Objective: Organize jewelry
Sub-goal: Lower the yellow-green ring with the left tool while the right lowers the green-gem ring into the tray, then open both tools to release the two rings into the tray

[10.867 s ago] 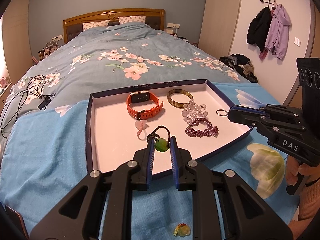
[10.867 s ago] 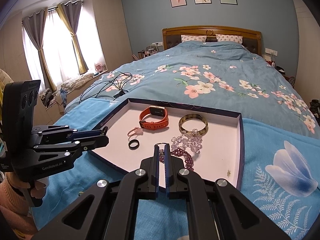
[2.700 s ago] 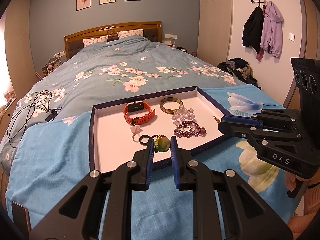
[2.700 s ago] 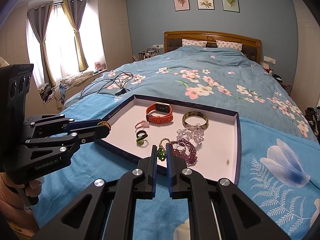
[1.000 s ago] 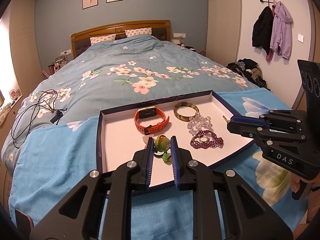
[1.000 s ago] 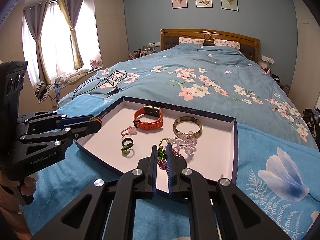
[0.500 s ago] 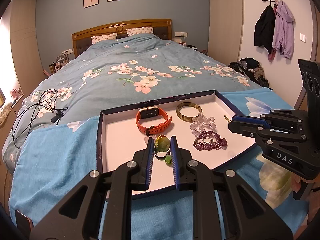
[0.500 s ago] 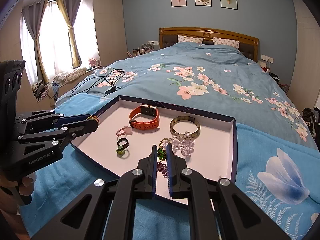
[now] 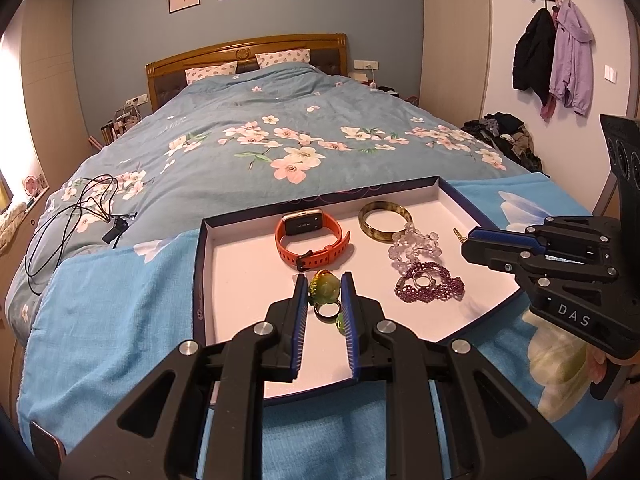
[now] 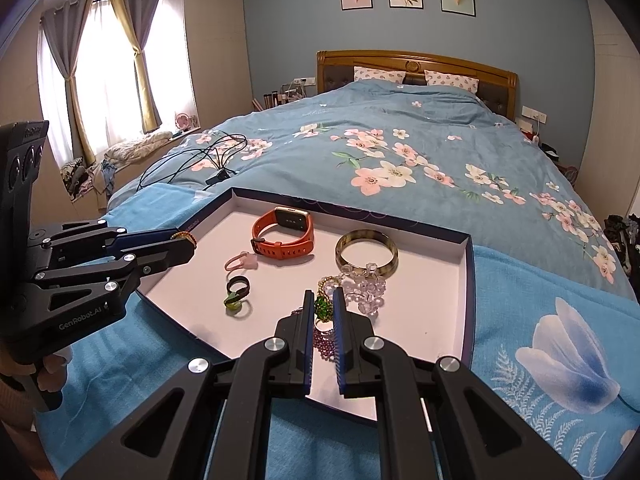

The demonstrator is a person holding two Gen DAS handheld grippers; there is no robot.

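A shallow white tray with a dark rim (image 9: 248, 248) (image 10: 469, 264) lies on the bed. In it are an orange watch (image 9: 310, 236) (image 10: 286, 232), a brown bangle (image 9: 385, 217) (image 10: 366, 254), clear beads (image 9: 416, 246) (image 10: 366, 286), a purple bead bracelet (image 9: 430, 286), a pink ring (image 10: 240, 261), a black ring (image 10: 239, 286) and a green ring (image 10: 234, 305). My left gripper (image 9: 324, 280) (image 10: 188, 242) is shut on a green-yellow ring (image 9: 323, 286) above the tray's near left part. My right gripper (image 10: 323, 298) (image 9: 466, 242) is shut on a green-and-gold piece (image 10: 323, 304) above the purple beads.
A light blue cloth (image 9: 112, 300) lies under the tray on the flowered quilt (image 9: 280, 140). Black cables (image 9: 72, 216) lie on the quilt to the left. Coats (image 9: 552, 56) hang on the right wall, with clothes (image 9: 504, 132) piled below. A curtained window (image 10: 96, 72) is at the left.
Both grippers have drifted slightly over the tray, still holding their pieces. Since 10.9 s ago the black ring with the green stone and a small ring on the purple beads have come into the tray.
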